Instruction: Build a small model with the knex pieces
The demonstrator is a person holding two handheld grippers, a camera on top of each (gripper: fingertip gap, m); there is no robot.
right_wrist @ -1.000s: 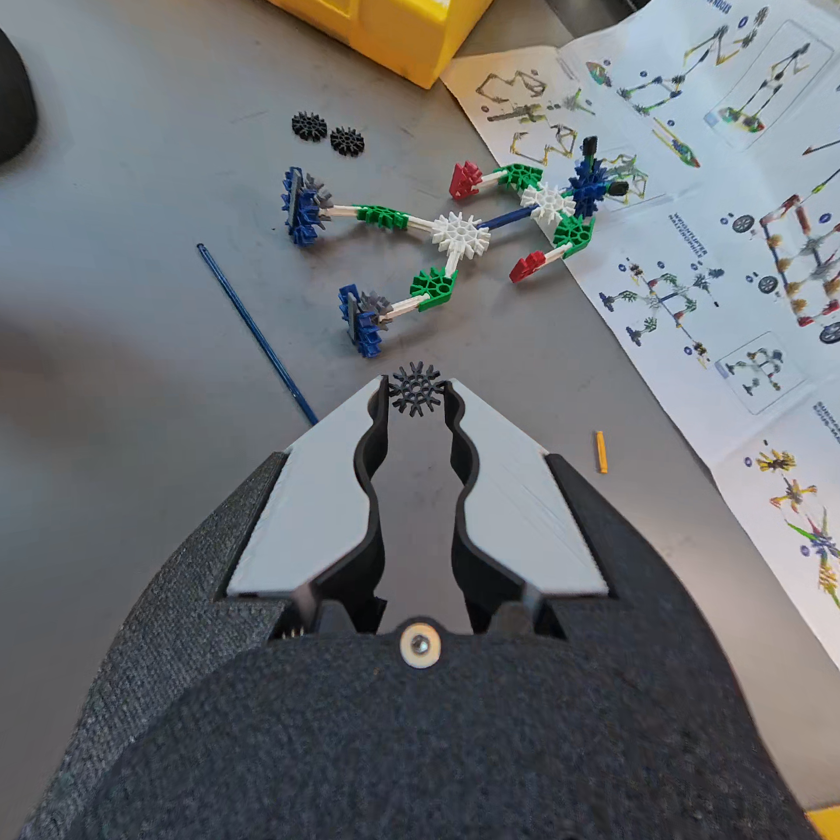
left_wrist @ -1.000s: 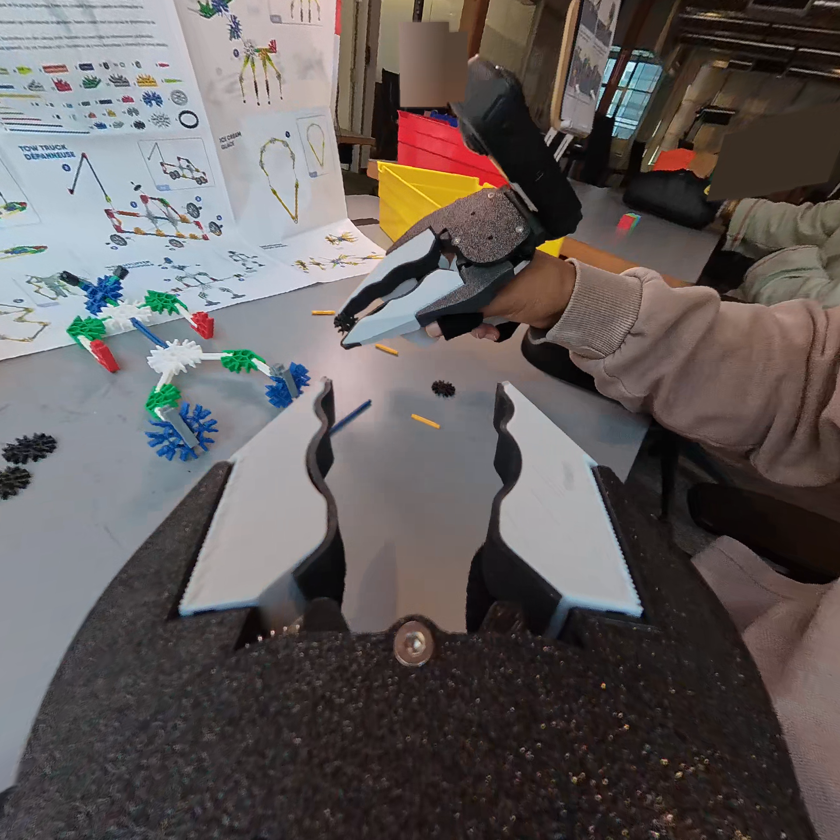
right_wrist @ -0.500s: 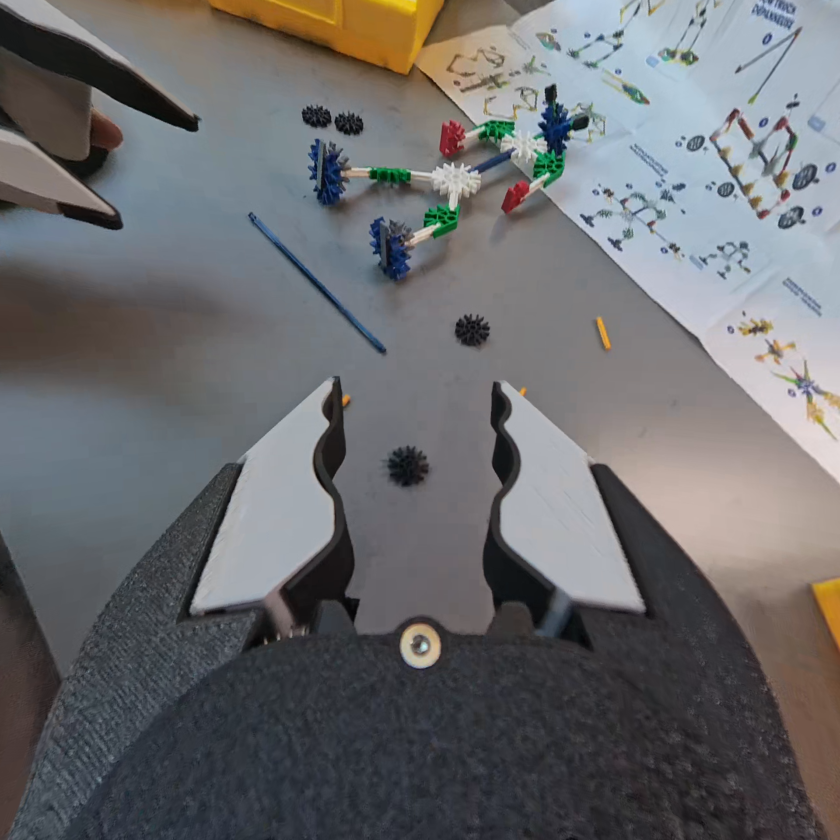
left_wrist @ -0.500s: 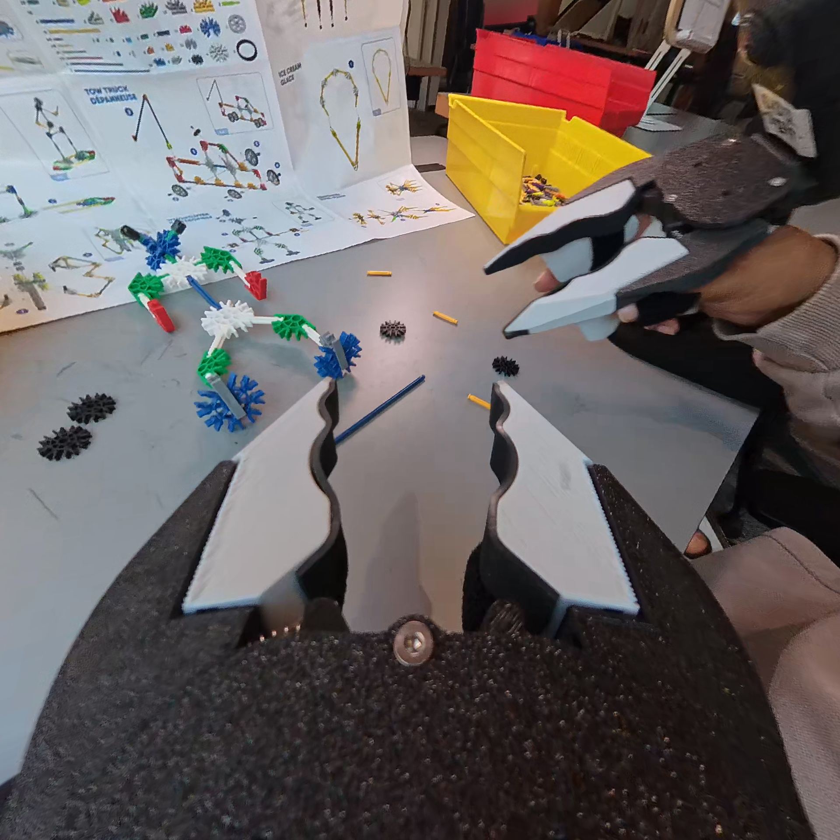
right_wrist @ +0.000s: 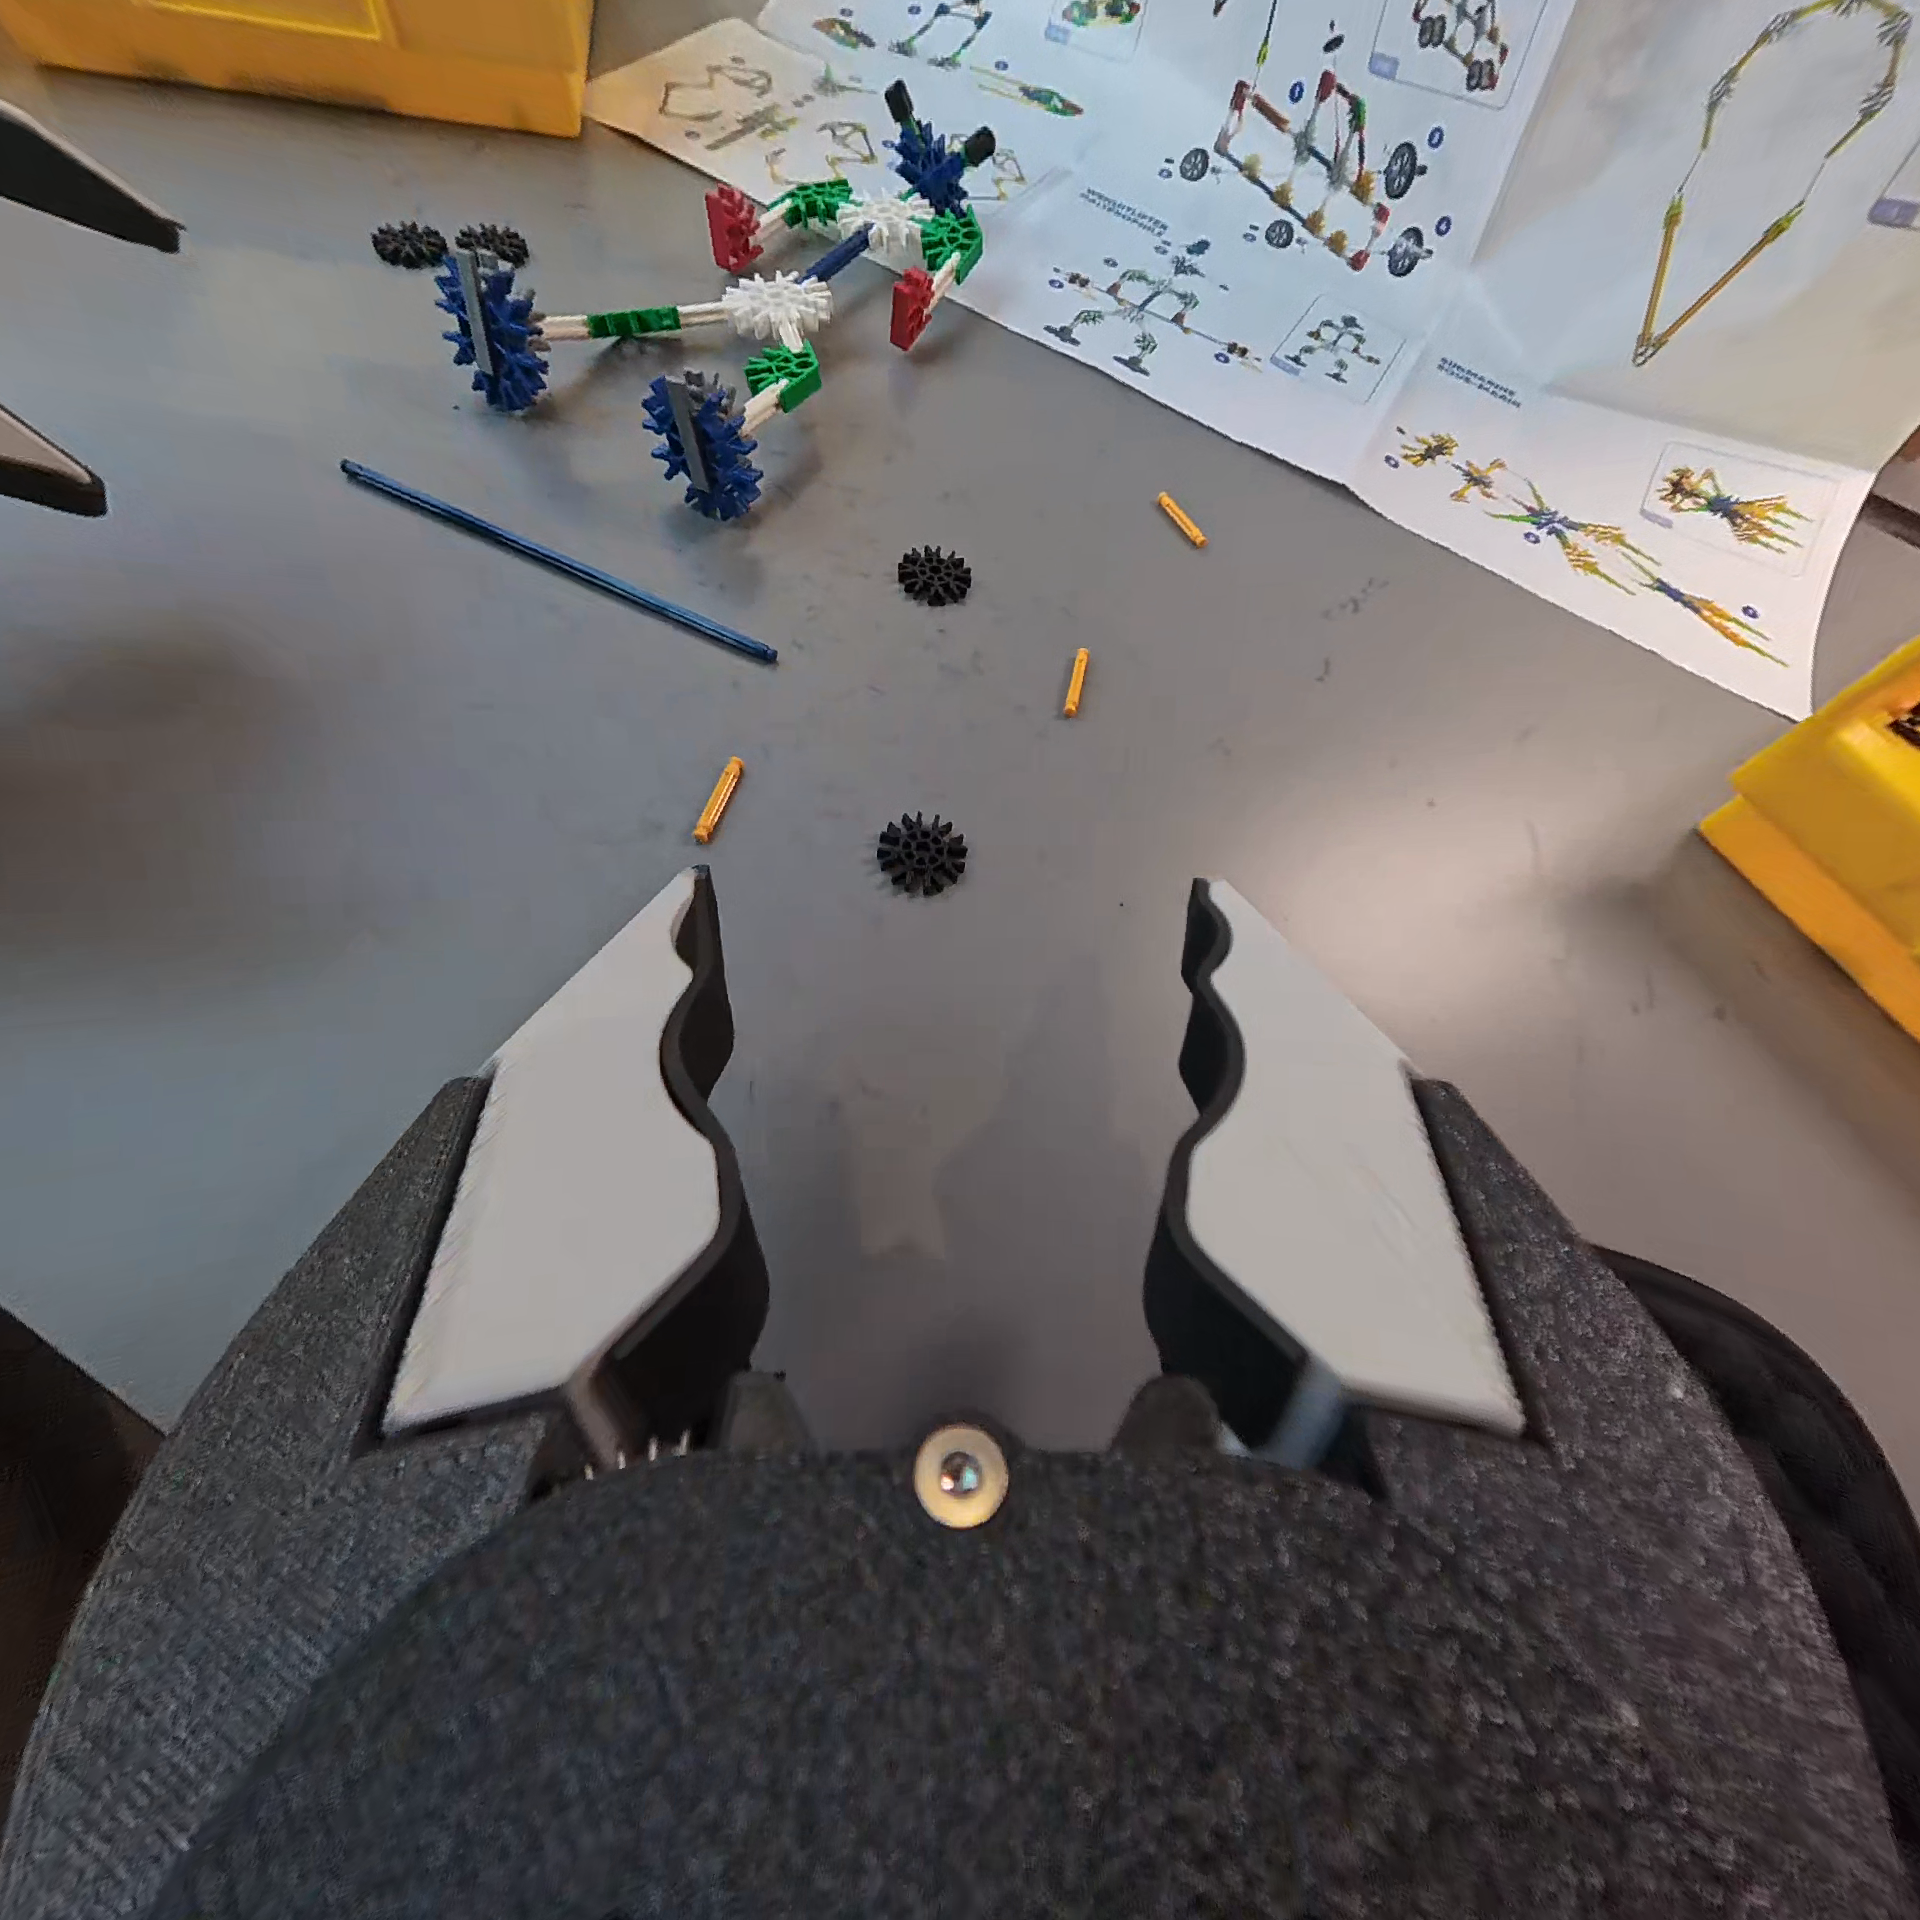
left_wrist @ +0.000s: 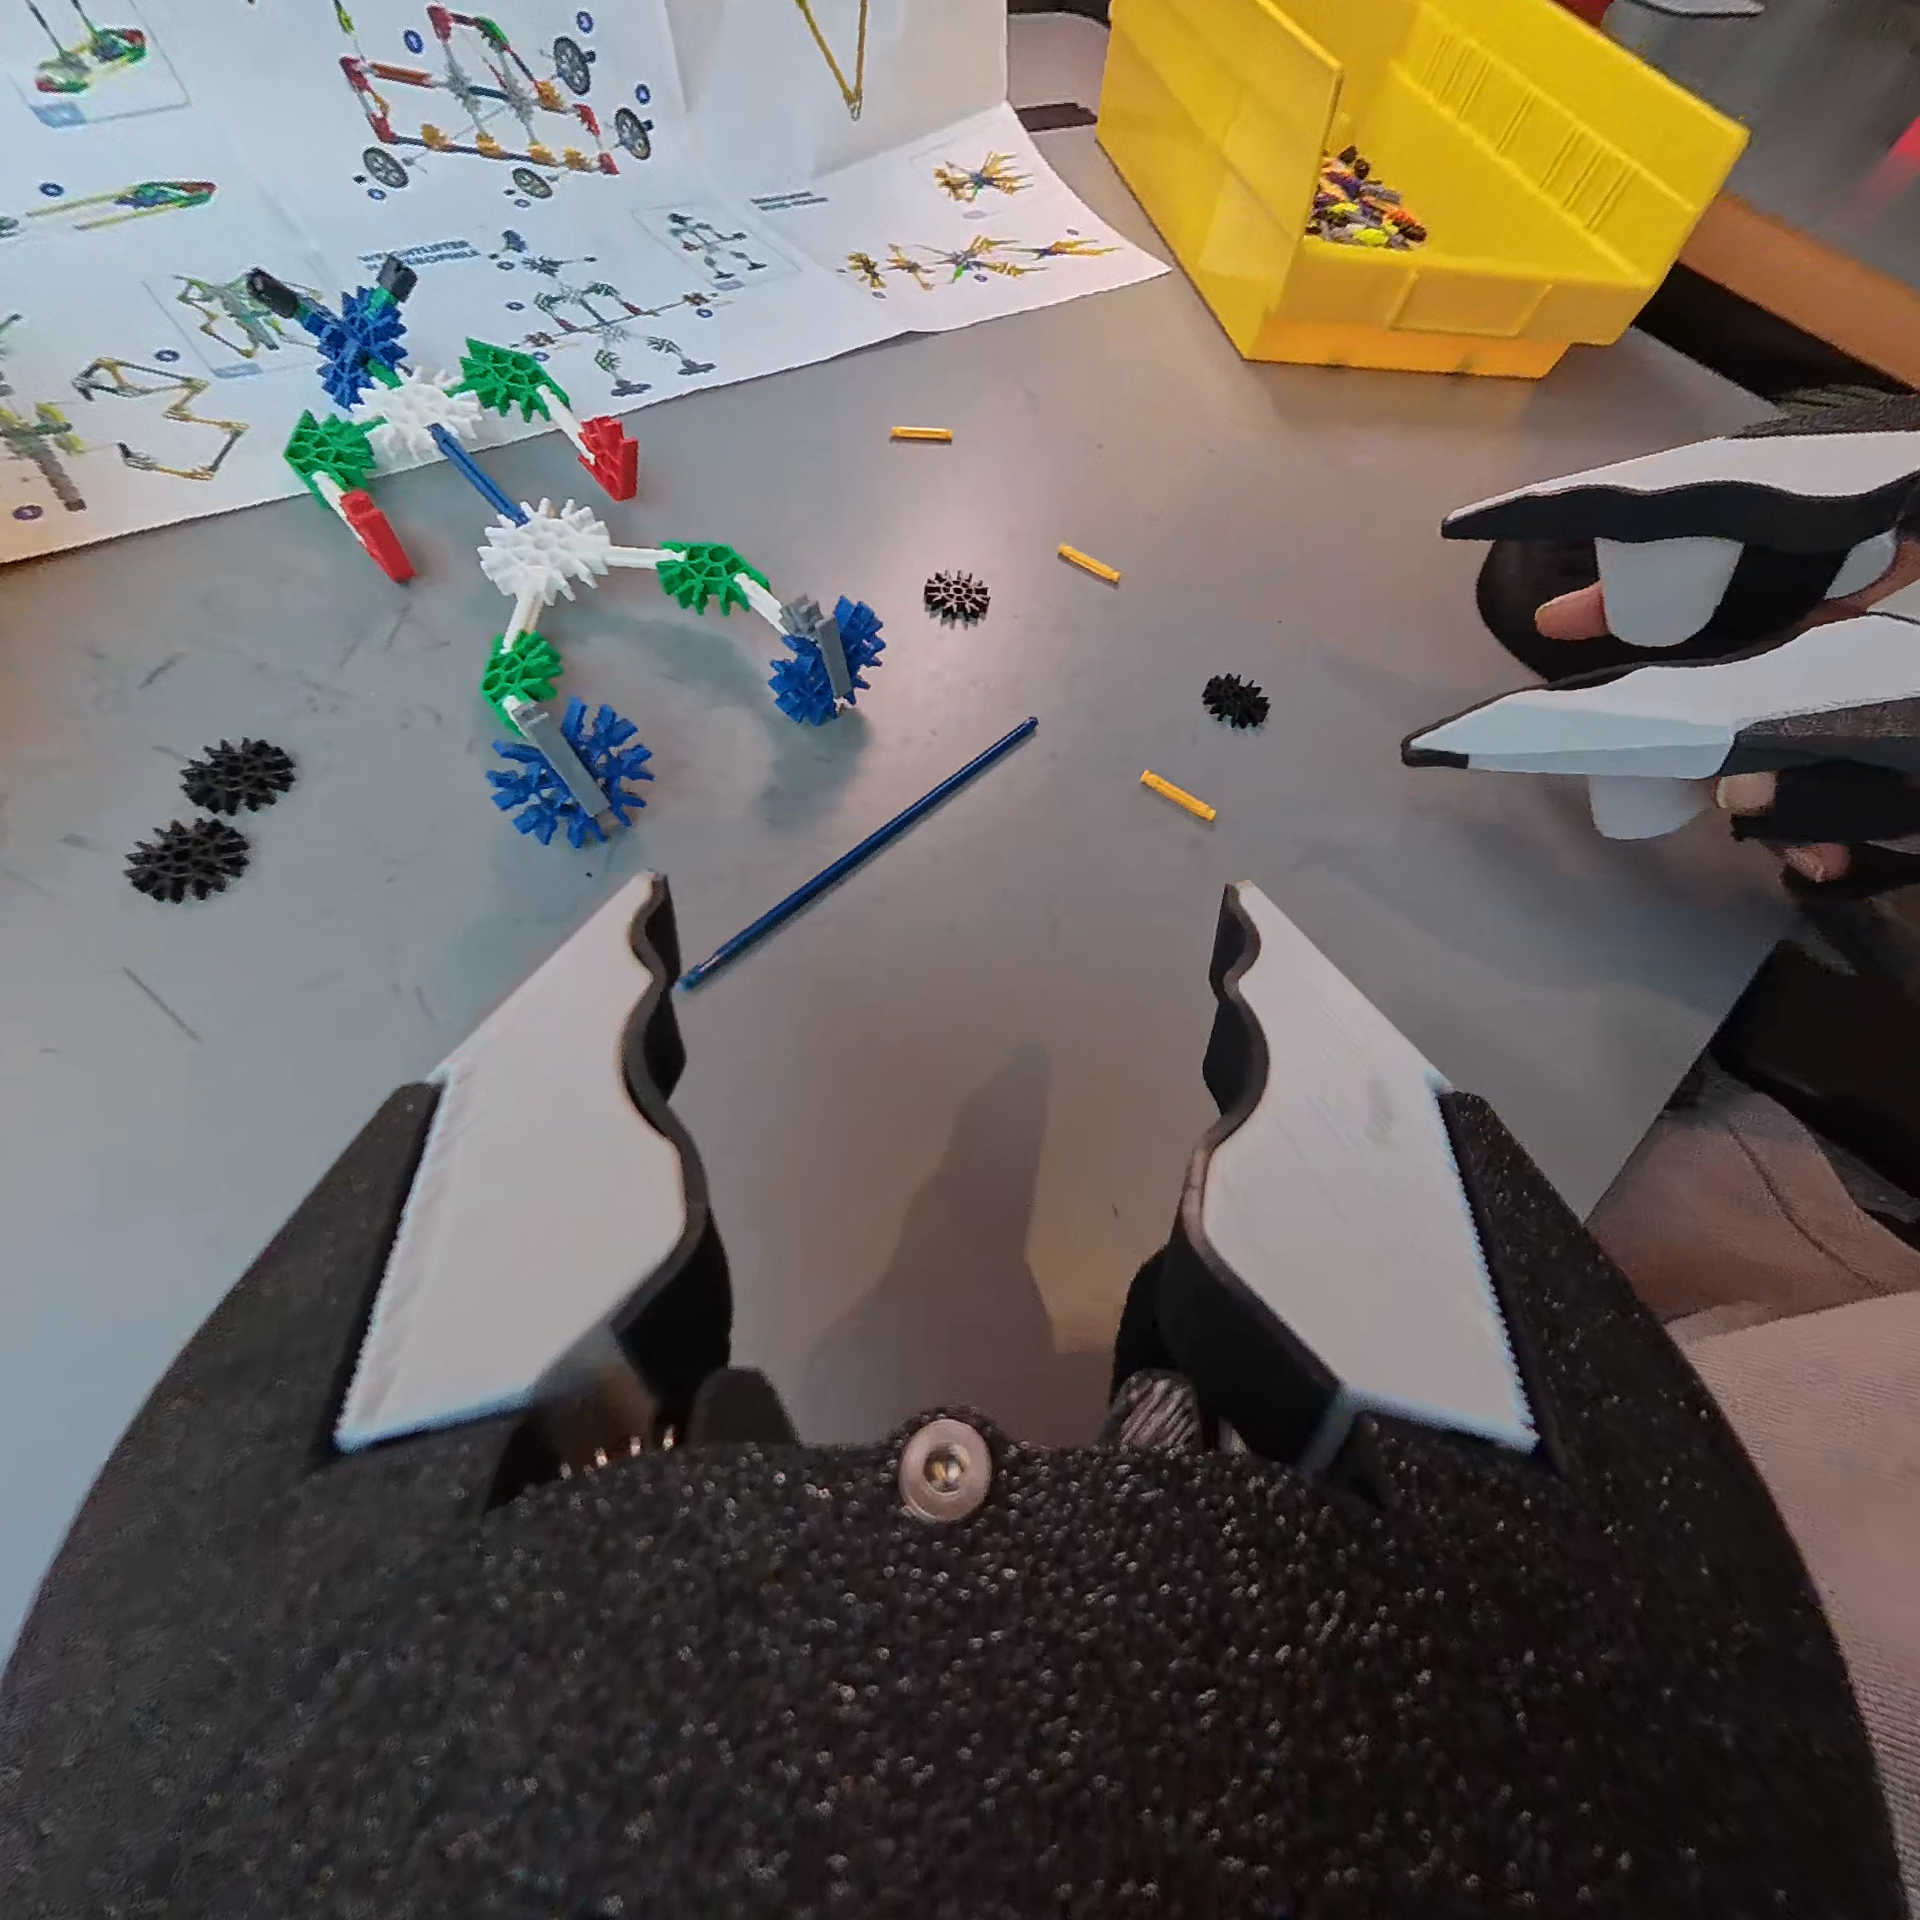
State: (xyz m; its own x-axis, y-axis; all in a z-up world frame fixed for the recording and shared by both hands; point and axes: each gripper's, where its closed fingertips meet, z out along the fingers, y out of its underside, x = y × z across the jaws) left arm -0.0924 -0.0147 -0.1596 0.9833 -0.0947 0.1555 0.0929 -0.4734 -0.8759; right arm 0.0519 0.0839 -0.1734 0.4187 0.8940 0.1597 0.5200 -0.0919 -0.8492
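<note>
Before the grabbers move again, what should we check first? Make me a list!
1. Left hand-held gripper open and empty: ok, fingers wide apart, nothing between them.
2. Right hand-held gripper open and empty: ok.
3. Nearest black gear lying free: ok, flat on the grey table just ahead of the right fingertips, touching nothing.
4. Blue rod free to grab: ok, its near end lies beside the left gripper's left fingertip, apart from the toy model.
5. Grippers apart from each other: ok, the right one sits at the far right edge of the left wrist view.
6. Picture sharp enough: not ok, the right wrist view shows some blur.
</note>
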